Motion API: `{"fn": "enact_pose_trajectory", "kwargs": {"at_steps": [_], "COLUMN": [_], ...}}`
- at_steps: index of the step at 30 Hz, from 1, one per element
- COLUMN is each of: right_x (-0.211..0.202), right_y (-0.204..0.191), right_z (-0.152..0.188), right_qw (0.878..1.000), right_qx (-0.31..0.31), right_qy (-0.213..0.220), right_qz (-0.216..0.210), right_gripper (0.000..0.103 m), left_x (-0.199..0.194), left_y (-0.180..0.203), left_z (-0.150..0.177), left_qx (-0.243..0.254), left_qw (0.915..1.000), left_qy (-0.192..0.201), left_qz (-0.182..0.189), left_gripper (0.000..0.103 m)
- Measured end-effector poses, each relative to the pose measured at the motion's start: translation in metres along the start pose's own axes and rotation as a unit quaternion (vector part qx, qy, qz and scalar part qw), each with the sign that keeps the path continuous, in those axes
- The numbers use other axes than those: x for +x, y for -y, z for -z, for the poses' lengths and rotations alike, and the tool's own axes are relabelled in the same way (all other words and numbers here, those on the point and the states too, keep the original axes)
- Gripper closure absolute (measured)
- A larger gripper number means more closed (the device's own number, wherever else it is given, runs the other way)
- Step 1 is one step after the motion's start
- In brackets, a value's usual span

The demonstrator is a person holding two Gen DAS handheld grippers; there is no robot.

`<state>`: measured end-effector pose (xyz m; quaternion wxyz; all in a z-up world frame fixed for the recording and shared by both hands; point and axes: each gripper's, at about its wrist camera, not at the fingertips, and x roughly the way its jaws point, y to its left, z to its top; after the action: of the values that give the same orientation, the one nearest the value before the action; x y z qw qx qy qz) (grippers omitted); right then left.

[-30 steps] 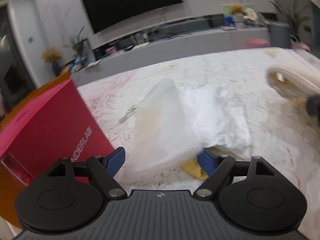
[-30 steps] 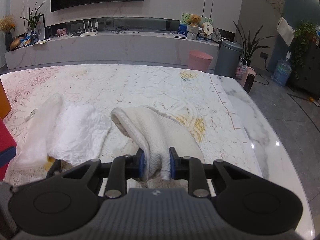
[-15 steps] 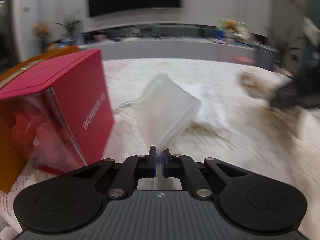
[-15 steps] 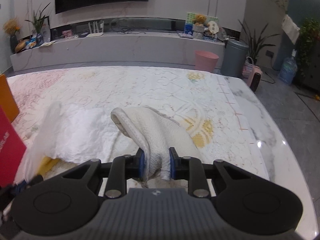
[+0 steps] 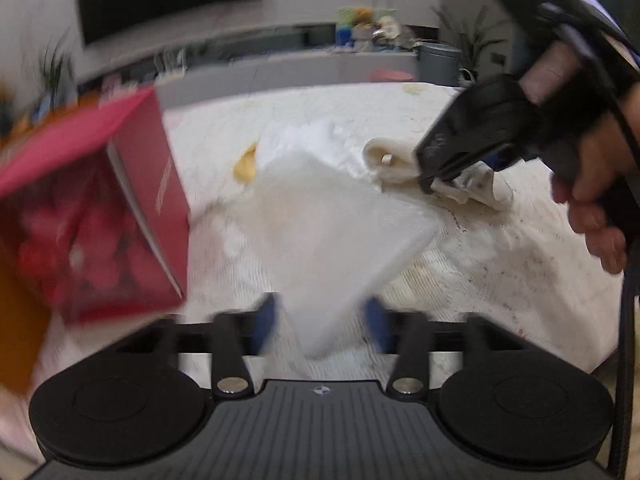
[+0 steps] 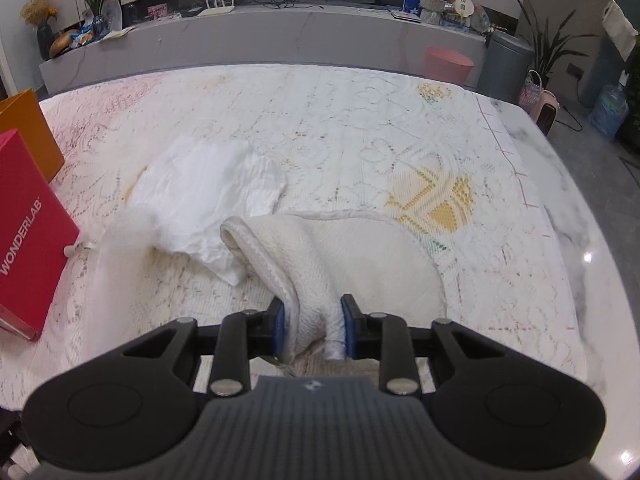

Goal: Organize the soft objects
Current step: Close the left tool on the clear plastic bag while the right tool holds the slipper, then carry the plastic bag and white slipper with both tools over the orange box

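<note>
Your surface [image 6: 360,128] is a marble top under a cream lace cloth with yellow woven patches, set in a living room – a long grey console [image 6: 280,36] behind it, a pink bin [image 6: 448,65] and a grey bin [image 6: 506,60] to the right. A red box [image 6: 28,232] printed WONDERLAB stands at the left edge, an orange box [image 6: 28,128] behind it.

Your left hand-held gripper [image 5: 322,320] is spreading its blue pads, and a thin, translucent white pouch [image 5: 332,232] – blurred – hangs between them without being pressed. Your right hand-held gripper [image 6: 314,326] is easing apart too, yet its pads still touch a bunched fold of the cream knit towel [image 6: 360,256], whose stitched hem curls into a loop just ahead of the fingers. The towel's rounded body lies flat to the right of the gripper. A crinkled white cloth [image 6: 208,192] lies just left of the towel, touching it.
</note>
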<state>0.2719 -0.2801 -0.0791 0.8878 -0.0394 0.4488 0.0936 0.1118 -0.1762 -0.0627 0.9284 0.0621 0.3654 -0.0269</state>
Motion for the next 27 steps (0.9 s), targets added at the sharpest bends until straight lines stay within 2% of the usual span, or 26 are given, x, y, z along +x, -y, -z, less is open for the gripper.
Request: {"fn": "enact_pose_trajectory", "kwargs": {"at_steps": [1,3,5,6,7,9,11,12,13,14,15,16,17,22,27], "right_x": [0.0,0.001,0.001,0.001,0.002,0.004,0.007,0.008,0.009,0.009,0.011,0.013,0.016,0.014,0.0], "right_y": [0.001,0.002,0.002,0.001,0.001,0.002,0.003,0.004,0.004,0.004,0.003,0.003,0.002,-0.001,0.01], "right_z": [0.0,0.0,-0.001,-0.001,-0.001,0.0,0.003,0.004,0.005,0.006,0.006,0.006,0.006,0.005,0.001], "right_qw": [1.0,1.0,1.0,0.999,0.999,0.998,0.997,0.997,0.997,0.997,0.998,0.998,0.999,0.998,0.999], "right_qx": [0.003,0.004,-0.001,-0.004,-0.007,-0.009,-0.013,-0.016,-0.02,-0.024,-0.029,-0.032,-0.035,-0.052,-0.003], "right_qy": [0.001,0.012,0.021,0.023,0.027,0.038,0.043,0.045,0.049,0.052,0.049,0.04,0.031,0.025,0.039], "right_qz": [-0.002,0.0,0.015,0.023,0.031,0.05,0.057,0.052,0.047,0.042,0.034,0.027,0.02,0.03,0.01], "right_gripper": [0.069,0.059,0.054,0.048,0.035,0.016,0.016,0.018,0.023,0.027,0.039,0.056,0.062,0.08,0.085], "left_x": [-0.001,0.001,0.008,0.013,0.018,0.027,0.034,0.033,0.033,0.032,0.031,0.032,0.032,0.022,0.008], "left_y": [0.003,0.007,0.012,0.014,0.016,0.018,0.021,0.022,0.023,0.024,0.025,0.025,0.023,0.015,0.013], "left_z": [-0.003,-0.007,-0.013,-0.015,-0.017,-0.018,-0.019,-0.017,-0.016,-0.015,-0.014,-0.013,-0.013,-0.014,-0.023], "left_qx": [0.006,0.011,0.023,0.027,0.029,0.03,0.03,0.032,0.034,0.036,0.042,0.044,0.04,0.019,0.016], "left_qw": [0.9998,0.999,0.9987,0.9986,0.9985,0.9982,0.9973,0.997,0.9966,0.9961,0.9958,0.9958,0.9962,0.9972,0.9964], "left_qy": [0.014,0.031,0.027,0.024,0.02,0.016,0.021,0.026,0.034,0.042,0.042,0.039,0.039,0.051,0.067], "left_qz": [-0.012,-0.031,-0.037,-0.039,-0.041,-0.05,-0.063,-0.065,-0.067,-0.068,-0.069,-0.07,-0.067,-0.051,-0.049], "left_gripper": [0.018,0.016,0.016,0.016,0.016,0.016,0.017,0.021,0.038,0.064,0.076,0.088,0.097,0.099,0.1]}}
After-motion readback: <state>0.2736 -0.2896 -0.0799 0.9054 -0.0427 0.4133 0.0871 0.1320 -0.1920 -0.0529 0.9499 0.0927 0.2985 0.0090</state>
